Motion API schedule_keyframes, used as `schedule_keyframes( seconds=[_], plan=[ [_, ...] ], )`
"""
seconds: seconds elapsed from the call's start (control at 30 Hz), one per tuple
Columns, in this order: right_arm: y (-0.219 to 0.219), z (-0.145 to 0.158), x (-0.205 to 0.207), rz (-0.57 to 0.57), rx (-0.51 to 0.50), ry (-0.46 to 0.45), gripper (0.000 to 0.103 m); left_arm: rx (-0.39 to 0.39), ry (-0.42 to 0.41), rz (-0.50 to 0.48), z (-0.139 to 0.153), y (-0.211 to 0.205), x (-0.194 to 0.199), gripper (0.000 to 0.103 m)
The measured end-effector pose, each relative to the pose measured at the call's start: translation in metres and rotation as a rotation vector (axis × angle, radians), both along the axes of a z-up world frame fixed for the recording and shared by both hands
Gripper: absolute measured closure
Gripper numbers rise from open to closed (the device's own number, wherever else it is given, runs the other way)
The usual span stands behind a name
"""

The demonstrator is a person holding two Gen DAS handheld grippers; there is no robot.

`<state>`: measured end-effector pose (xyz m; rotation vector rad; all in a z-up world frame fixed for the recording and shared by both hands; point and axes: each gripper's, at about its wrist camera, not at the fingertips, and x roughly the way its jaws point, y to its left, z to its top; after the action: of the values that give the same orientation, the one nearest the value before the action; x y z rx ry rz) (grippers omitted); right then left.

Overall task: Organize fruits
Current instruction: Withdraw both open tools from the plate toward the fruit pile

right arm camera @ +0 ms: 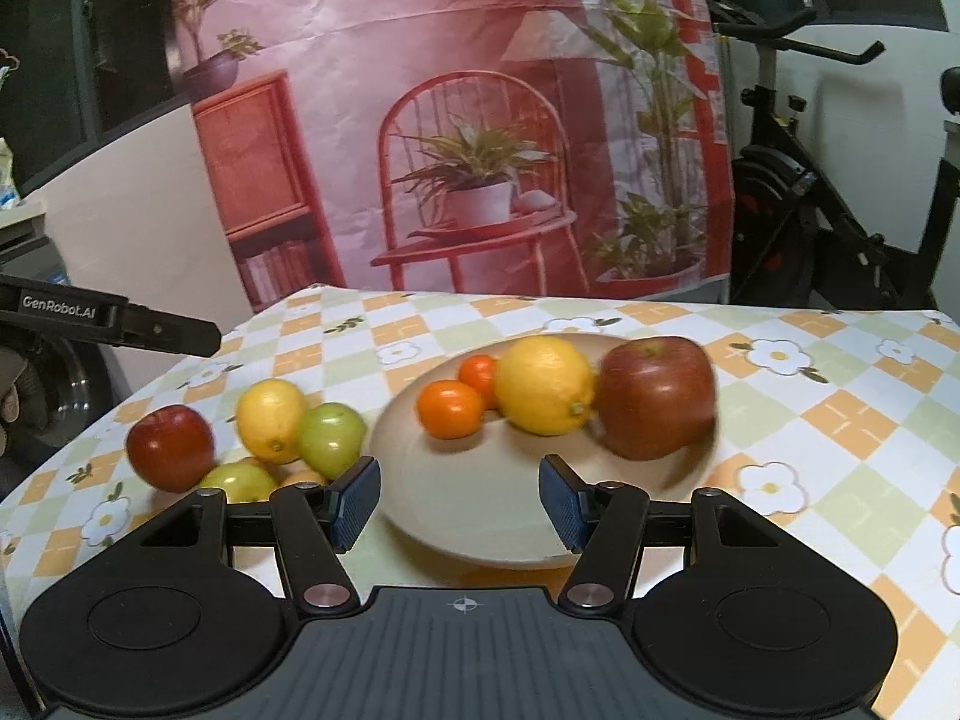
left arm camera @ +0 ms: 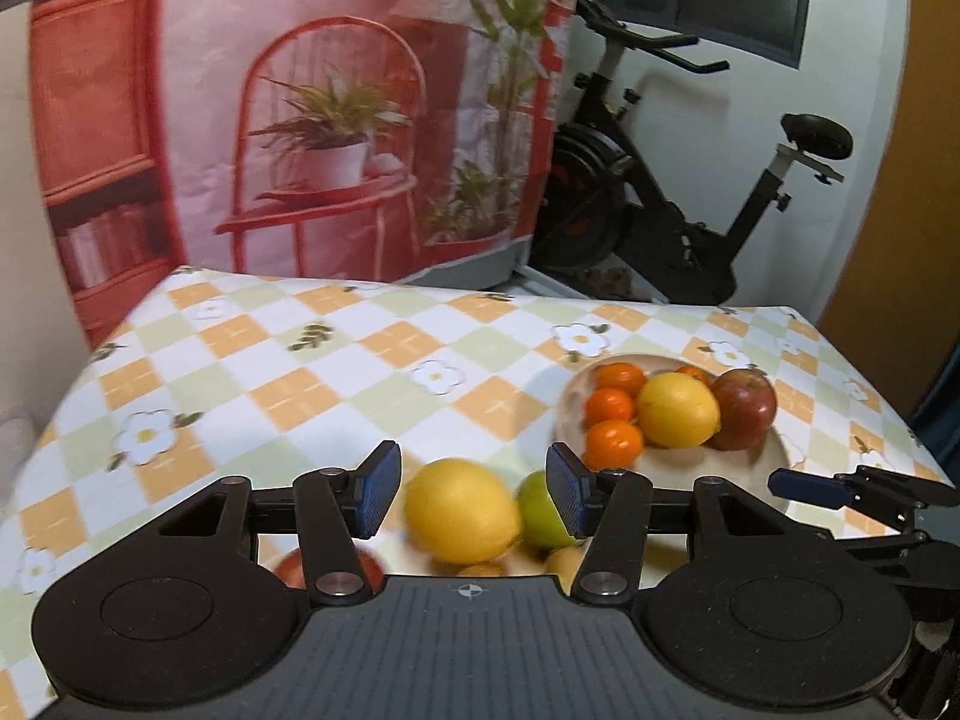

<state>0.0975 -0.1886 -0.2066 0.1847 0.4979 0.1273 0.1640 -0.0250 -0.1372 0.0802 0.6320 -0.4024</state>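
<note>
Nearest the left wrist camera, the left gripper (left arm camera: 474, 495) stood wide apart and empty, its blue pads either side of a lemon (left arm camera: 461, 510) on the checked tablecloth (left arm camera: 288, 372), touching neither. From the right wrist view, running left to right, a red apple (right arm camera: 170, 447) lay at the far left of the loose pile, then the lemon (right arm camera: 271, 420) and a green apple (right arm camera: 330, 439) touching it, with another pale green fruit (right arm camera: 240, 482) in front. Just beside them sat the beige plate (right arm camera: 468, 510), holding two mandarins (right arm camera: 450, 417), a second lemon (right arm camera: 545, 385) and a big red apple (right arm camera: 657, 397) near its right rim. Over the plate's near edge the right gripper (right arm camera: 460, 504) hung released, gripping nothing
</note>
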Motion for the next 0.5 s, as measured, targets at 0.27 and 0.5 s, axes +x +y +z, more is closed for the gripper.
schedule_keyframes(
  seconds=[0.27, 0.5],
  plan=[
    [0.036, 0.001, -0.001, 0.076, -0.022, -0.001, 0.048, 0.025, -0.035, 0.042, 0.001, 0.025, -0.020, 0.047],
    [0.072, 0.001, 0.004, 0.163, -0.095, 0.009, 0.048, 0.015, -0.029, 0.066, -0.008, 0.040, -0.030, 0.047]
  ],
)
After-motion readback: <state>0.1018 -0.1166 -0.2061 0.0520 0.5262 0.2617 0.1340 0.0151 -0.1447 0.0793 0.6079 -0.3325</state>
